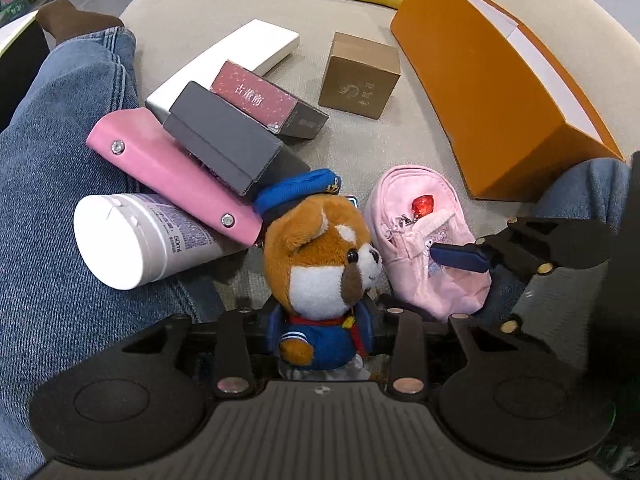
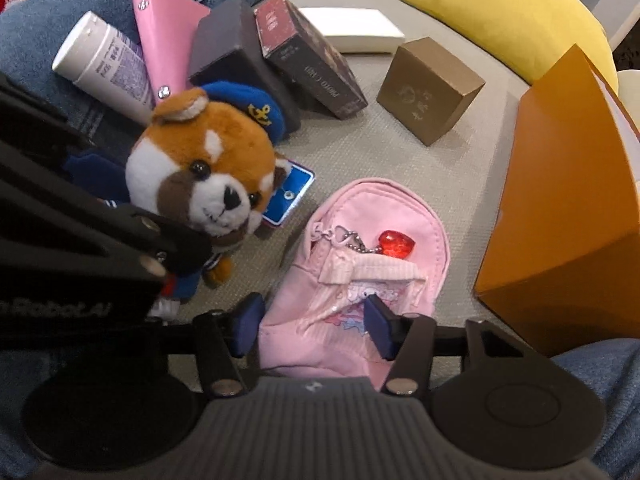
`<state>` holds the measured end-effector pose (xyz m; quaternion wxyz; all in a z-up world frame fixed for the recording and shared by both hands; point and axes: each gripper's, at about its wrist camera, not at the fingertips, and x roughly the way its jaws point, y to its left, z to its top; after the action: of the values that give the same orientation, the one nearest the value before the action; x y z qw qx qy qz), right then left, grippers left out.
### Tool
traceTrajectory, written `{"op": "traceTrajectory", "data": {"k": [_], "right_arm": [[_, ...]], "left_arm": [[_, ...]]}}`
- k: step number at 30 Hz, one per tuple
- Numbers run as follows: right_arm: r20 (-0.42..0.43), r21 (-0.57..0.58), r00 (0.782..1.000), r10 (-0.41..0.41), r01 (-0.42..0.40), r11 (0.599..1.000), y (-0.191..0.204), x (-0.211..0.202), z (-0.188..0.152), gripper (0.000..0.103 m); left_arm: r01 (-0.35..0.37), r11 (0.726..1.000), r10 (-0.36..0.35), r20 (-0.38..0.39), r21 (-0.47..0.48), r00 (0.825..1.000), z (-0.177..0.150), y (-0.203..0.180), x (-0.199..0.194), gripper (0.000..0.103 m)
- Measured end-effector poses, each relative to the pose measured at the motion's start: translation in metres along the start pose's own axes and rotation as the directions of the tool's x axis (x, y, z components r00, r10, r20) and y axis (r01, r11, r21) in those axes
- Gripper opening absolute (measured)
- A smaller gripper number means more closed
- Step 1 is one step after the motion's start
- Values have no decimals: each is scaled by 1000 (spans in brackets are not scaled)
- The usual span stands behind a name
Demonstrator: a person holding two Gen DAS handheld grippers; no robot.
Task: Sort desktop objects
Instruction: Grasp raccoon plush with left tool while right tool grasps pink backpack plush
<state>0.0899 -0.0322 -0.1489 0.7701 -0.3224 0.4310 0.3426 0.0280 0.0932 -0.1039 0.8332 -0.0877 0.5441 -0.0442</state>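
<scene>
Right now my left tool (image 1: pixel 322 330) clamps the plush dog's (image 1: pixel 320 256) body, while my right tool (image 2: pixel 310 326) straddles the pink pouch (image 2: pixel 356 280), pads pressing its sides.

Plush toy (image 1: pixel 320 256) left of pouch (image 1: pixel 420 240), boxes (image 1: pixel 224 140) behind

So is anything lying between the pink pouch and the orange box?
Nothing visible. The pink pouch, with the right gripper fingers straddling its lower end, has only bare beige cushion between it and the orange box to its right. The plush dog sits on the other side.
</scene>
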Motion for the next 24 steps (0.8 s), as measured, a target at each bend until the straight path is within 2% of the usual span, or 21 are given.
{"op": "traceTrajectory", "data": {"k": [4,7,8,9,11,12,13,15,17,18,20,22,24], "right_arm": [[45,74,997,56,-59,996,-16,-18,-2,27],[109,125,989,101,-114,986,-31,-38,-5,20],[131,157,982,137,-157,975,-40,-44,-5,19],[158,200,967,199,-229,953,-51,-50,-6,19],[200,295,920,336,-383,875,-72,-53,-9,19],[209,351,901,380,-432,831,-82,-50,-11,19],[207,391,891,403,-453,801,-89,-46,-12,19],[177,441,897,405,-440,782,-94,-39,-15,19],[175,478,886,430,-458,749,-97,-35,-18,22],[171,478,890,422,-449,755,-96,-37,-18,24],[160,454,914,372,-402,795,-94,-42,-15,36],[154,441,931,331,-365,820,-94,-48,-13,38],[152,440,936,318,-352,826,-99,-44,-9,37]], "left_arm": [[0,1000,0,8,-13,1000,-1,-2,-2,42],[9,1000,-9,13,-25,1000,-1,0,-3,42],[8,1000,-8,14,-25,1000,-1,-1,-2,42],[10,1000,-9,14,-27,1000,0,-1,-2,42],[22,999,-21,16,-37,1000,1,-1,-1,42],[31,999,-30,15,-41,999,3,-1,0,42],[37,998,-36,14,-46,999,4,-2,1,42],[47,998,-47,20,-41,999,8,-6,3,42],[53,998,-53,23,-27,998,11,-12,4,42],[54,998,-54,23,-20,998,12,-16,6,41],[64,998,-64,27,-4,998,16,-23,6,41],[79,997,-79,31,9,996,16,-30,6,41],[72,997,-73,32,17,997,17,-35,7,41]]}}
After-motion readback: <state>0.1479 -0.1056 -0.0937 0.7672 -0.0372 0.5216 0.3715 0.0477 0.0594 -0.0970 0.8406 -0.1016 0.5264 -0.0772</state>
